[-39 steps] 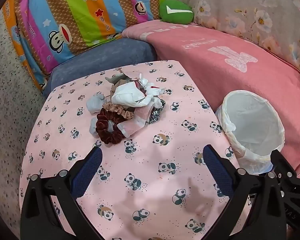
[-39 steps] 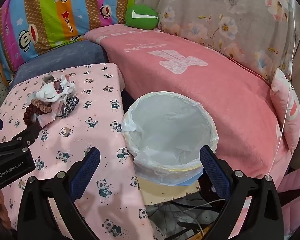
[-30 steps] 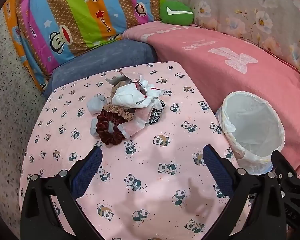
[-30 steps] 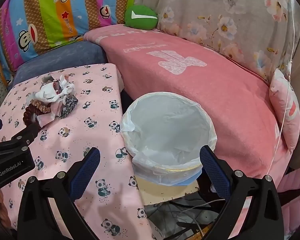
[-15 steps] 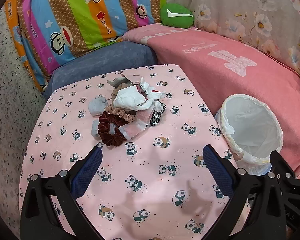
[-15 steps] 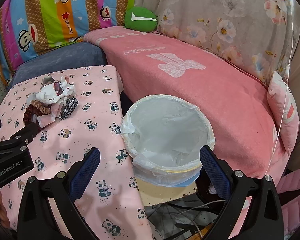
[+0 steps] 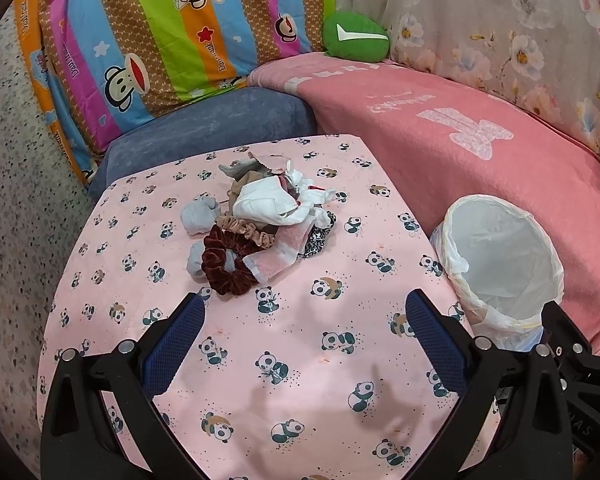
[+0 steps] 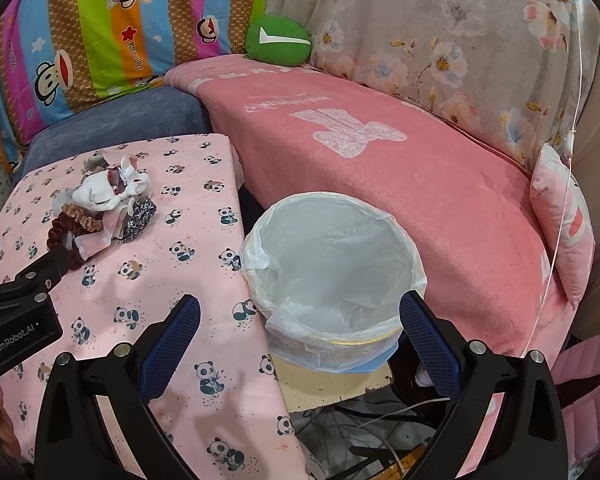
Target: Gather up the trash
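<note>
A pile of trash (image 7: 268, 216) lies on the pink panda-print table (image 7: 292, 360): crumpled white tissue (image 7: 266, 204), a dark red scrunchie (image 7: 226, 264), a tan scrunchie, grey wads and pink paper. The pile also shows in the right wrist view (image 8: 104, 208). A bin with a white liner (image 7: 504, 264) stands right of the table; in the right wrist view the bin (image 8: 332, 272) is dead ahead. My left gripper (image 7: 300, 308) is open and empty, above the table short of the pile. My right gripper (image 8: 300, 308) is open and empty, above the bin's near rim.
A sofa with a pink blanket (image 8: 380, 152) runs behind and right of the bin. A striped monkey-print cushion (image 7: 172, 36) and a green cushion (image 7: 356, 38) sit at the back. A blue seat (image 7: 204, 136) borders the table's far edge. Cables lie on the floor (image 8: 380, 420).
Both grippers have drifted back and slightly up, so the pile and bin look a little lower and farther. Both stay open and empty.
</note>
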Action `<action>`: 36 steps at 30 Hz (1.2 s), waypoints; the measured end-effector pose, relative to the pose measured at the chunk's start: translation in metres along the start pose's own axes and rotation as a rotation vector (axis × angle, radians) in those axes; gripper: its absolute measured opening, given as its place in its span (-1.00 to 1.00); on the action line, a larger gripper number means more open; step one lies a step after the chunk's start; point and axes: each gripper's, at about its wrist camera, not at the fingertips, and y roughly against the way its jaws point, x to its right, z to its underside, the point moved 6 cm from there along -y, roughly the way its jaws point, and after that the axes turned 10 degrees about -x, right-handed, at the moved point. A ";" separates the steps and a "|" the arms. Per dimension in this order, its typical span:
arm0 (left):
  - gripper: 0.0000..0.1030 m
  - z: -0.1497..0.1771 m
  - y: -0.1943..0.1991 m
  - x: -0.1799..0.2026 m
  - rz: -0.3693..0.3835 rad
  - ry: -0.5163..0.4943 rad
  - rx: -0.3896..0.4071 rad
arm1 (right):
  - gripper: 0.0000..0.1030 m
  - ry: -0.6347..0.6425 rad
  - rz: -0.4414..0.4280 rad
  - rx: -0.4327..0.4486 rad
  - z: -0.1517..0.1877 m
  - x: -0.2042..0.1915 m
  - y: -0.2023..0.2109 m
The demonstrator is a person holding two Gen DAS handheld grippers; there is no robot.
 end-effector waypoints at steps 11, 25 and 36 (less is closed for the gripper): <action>0.86 -0.002 0.002 -0.001 0.006 -0.001 0.005 | 0.89 -0.005 0.003 -0.001 -0.001 0.003 0.001; 0.86 -0.003 0.005 0.002 0.016 0.001 0.008 | 0.89 -0.010 0.013 0.001 -0.002 0.007 0.003; 0.86 -0.003 0.006 0.004 0.020 -0.002 0.008 | 0.89 -0.011 0.020 0.006 -0.004 0.007 0.006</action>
